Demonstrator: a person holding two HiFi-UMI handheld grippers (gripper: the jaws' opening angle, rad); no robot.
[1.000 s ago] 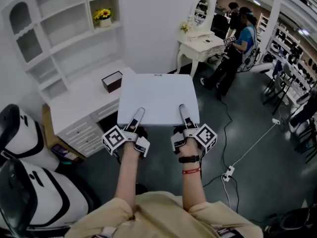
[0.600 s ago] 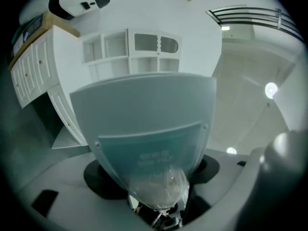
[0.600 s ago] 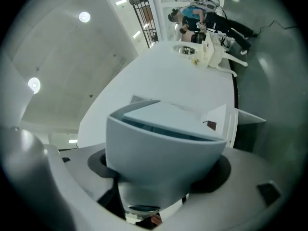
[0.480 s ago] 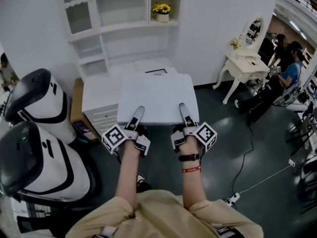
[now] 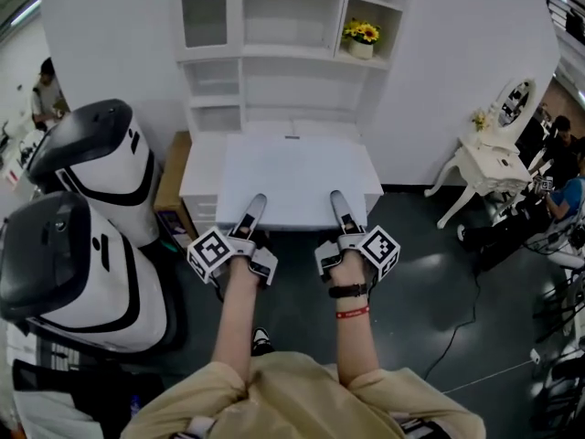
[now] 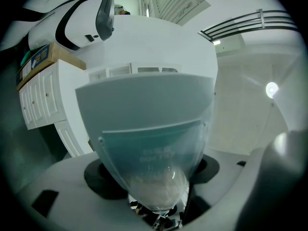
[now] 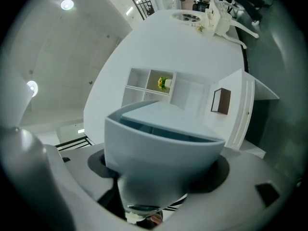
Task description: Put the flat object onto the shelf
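**Board in the air before the shelf, both grippers clamped on its near edge**

The flat board was held level in the air, out over the white counter at the foot of the shelf unit. The left gripper and the right gripper were each clamped on the board's near edge, one jaw on top and one beneath, side by side with a gap between them. This looked like the carrying step, since the board was not yet on any shelf. The next move would likely call for lining its far edge up with an open compartment, holding it level, and sliding it in before releasing. The board was a thin, rigid, pale rectangle with rounded corners and a matte face. The shelf looked like white-painted wood with some scalloped trim, and a pot of yellow flowers stood in an upper right compartment.
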